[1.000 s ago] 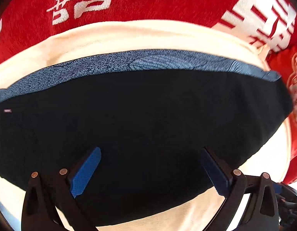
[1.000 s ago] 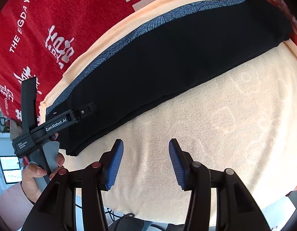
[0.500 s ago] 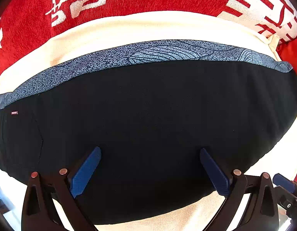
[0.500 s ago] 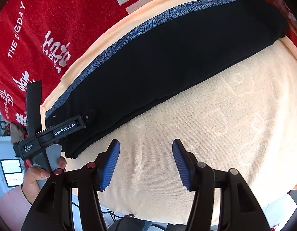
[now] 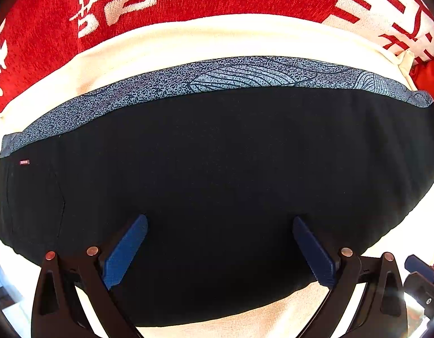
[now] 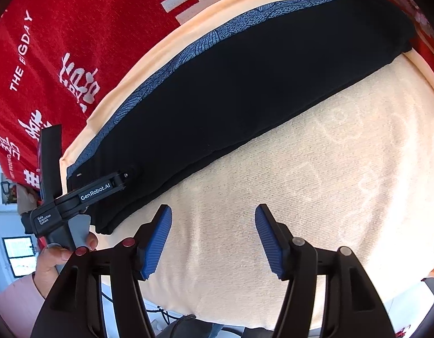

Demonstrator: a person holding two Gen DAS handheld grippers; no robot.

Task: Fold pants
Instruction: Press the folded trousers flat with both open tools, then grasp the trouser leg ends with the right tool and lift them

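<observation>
Black pants (image 5: 217,155) lie folded lengthwise on a cream towel (image 5: 188,36), a blue-grey patterned strip (image 5: 217,76) running along their far edge. My left gripper (image 5: 219,221) points straight down over the pants, open wide, with black cloth below the pads and nothing gripped. In the right wrist view the pants (image 6: 245,84) stretch diagonally, and the left tool's black housing (image 6: 96,194) hangs over their lower-left end. My right gripper (image 6: 214,208) hovers over bare towel (image 6: 329,169) beside the pants' near edge; its jaws are opening with nothing between them.
A red blanket (image 6: 76,42) with white lettering lies under and beyond the towel. A person's hand (image 6: 53,256) in a pink sleeve holds the left tool at the lower left. Cables show past the towel's near edge (image 6: 172,315).
The left gripper has come down closer to the pants, whose left end with a small red tag has come into its view. The right gripper's jaws have spread wider; it has stayed in place.
</observation>
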